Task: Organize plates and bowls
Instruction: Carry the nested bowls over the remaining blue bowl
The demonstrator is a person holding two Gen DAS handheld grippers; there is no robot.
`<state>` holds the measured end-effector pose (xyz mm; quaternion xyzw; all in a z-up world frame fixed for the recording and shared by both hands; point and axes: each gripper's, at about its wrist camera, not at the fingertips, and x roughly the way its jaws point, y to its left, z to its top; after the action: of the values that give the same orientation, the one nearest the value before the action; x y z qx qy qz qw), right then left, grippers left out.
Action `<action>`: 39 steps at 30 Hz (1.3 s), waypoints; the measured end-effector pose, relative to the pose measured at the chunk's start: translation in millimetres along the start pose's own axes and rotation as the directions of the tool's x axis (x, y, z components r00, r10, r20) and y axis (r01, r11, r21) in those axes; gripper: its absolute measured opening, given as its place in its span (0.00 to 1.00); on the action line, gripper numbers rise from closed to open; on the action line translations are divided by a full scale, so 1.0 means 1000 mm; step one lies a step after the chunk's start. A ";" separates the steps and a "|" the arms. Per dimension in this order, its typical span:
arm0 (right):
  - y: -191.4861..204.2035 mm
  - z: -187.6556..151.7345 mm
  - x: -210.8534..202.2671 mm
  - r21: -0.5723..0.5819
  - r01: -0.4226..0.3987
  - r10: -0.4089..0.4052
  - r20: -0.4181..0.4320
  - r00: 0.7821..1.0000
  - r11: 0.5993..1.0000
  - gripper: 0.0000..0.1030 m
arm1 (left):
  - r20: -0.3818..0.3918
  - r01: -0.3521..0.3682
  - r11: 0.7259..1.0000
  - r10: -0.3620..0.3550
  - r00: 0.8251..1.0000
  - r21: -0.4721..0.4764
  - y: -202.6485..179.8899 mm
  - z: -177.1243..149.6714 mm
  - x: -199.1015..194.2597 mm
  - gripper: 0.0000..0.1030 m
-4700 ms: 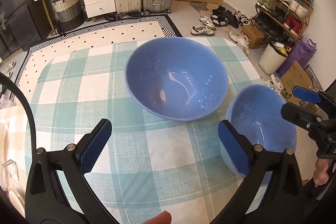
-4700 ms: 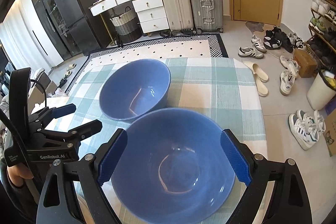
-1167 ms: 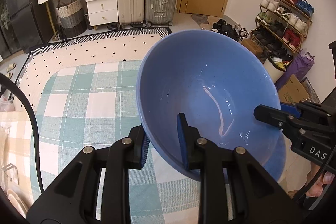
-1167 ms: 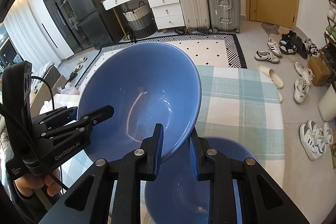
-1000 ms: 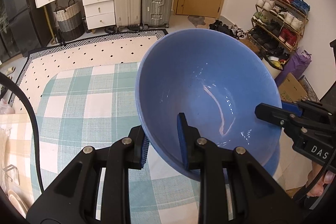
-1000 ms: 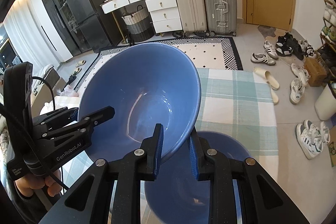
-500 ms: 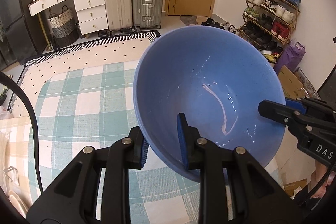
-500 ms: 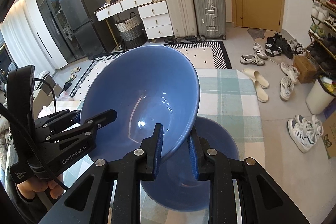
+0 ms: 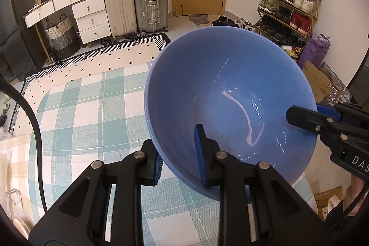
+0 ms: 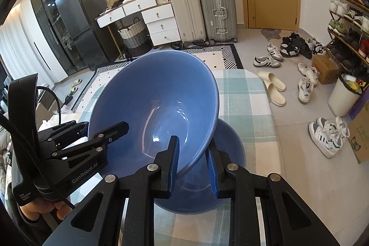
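- Left gripper point(image 9: 177, 153): clamped on near rim of large blue bowl point(image 9: 230, 93).
- Right gripper point(image 10: 192, 161): clamped on its opposite rim.
- Large blue bowl: held tilted above small blue bowl point(image 10: 230, 153) on checked tablecloth point(image 9: 92, 112).
- Risk: thin rim grips may slip; off-centre lowering could knock the small blue bowl.

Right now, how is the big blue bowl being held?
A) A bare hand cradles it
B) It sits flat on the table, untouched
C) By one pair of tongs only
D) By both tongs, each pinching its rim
D: the left tongs and right tongs each pinch the rim of the big blue bowl, which hangs tilted over a second bowl.
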<state>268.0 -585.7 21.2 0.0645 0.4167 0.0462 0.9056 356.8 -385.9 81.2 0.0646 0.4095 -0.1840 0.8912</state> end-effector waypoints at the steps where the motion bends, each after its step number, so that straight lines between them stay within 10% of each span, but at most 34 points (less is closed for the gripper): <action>1: -0.001 -0.002 -0.002 0.003 0.001 -0.001 0.000 1.000 1.000 0.22 | -0.002 0.003 1.000 -0.003 1.000 0.003 -0.003 -0.002 0.000 0.20; 39: -0.026 -0.038 0.022 0.075 0.034 -0.029 -0.072 0.997 0.997 0.22 | -0.104 0.032 0.997 -0.024 0.994 0.073 -0.013 -0.035 0.060 0.20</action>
<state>253.6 -605.5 -23.7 0.0907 0.4509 0.0184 0.8878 362.8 -405.1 13.9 0.1014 0.4487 -0.2082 0.8631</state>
